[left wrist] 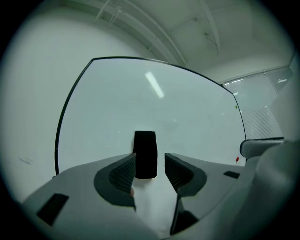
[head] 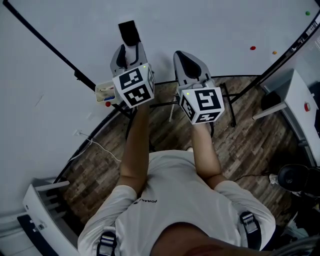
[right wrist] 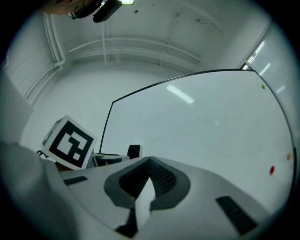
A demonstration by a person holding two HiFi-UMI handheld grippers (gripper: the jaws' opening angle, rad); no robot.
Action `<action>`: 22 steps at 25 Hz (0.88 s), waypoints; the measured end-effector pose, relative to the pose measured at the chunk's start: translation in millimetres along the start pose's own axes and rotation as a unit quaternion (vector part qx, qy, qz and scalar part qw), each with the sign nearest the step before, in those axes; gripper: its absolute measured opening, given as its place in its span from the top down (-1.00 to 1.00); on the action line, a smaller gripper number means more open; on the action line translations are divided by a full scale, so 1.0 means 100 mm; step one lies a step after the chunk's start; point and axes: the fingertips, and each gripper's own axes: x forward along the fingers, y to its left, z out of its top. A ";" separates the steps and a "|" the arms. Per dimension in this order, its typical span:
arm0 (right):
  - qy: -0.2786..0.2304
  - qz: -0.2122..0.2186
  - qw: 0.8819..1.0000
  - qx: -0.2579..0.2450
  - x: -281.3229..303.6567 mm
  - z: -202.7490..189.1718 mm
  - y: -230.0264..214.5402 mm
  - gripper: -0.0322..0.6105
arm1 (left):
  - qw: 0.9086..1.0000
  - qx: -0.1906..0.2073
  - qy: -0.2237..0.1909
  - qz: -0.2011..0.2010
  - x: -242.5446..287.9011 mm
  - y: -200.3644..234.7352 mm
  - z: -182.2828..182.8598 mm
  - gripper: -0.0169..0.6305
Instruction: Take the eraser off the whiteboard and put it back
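A black eraser (head: 129,32) sticks upright on the whiteboard (head: 200,25). My left gripper (head: 130,47) points level at it, just below it in the head view. In the left gripper view the eraser (left wrist: 145,153) stands just beyond the two ribbed pads (left wrist: 123,174). The jaws are open, and a gap shows on the eraser's right side. My right gripper (head: 183,56) hangs beside the left one, off the board, with its jaws shut and nothing between them (right wrist: 149,165). The right gripper view also catches the eraser (right wrist: 134,151) and the left marker cube (right wrist: 69,142).
A small tray (head: 105,93) with markers hangs at the board's lower edge. Red (head: 252,48), orange (head: 274,52) and green (head: 307,13) magnets dot the board's right side. A white desk (head: 295,97) and a black chair (head: 295,177) stand at the right, a white rack (head: 42,200) at the lower left.
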 end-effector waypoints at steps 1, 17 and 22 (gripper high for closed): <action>0.000 -0.001 1.000 0.000 0.00 0.00 -0.01 0.86 | 1.000 0.000 0.001 0.002 0.02 0.01 0.00 0.39; -0.011 -0.014 1.000 -0.004 0.02 0.05 -0.14 0.86 | 1.000 -0.007 0.010 0.024 0.31 0.07 0.02 0.12; -0.010 -0.013 1.000 -0.004 0.00 0.06 -0.16 0.86 | 0.998 -0.009 0.025 0.048 0.41 0.13 -0.03 0.12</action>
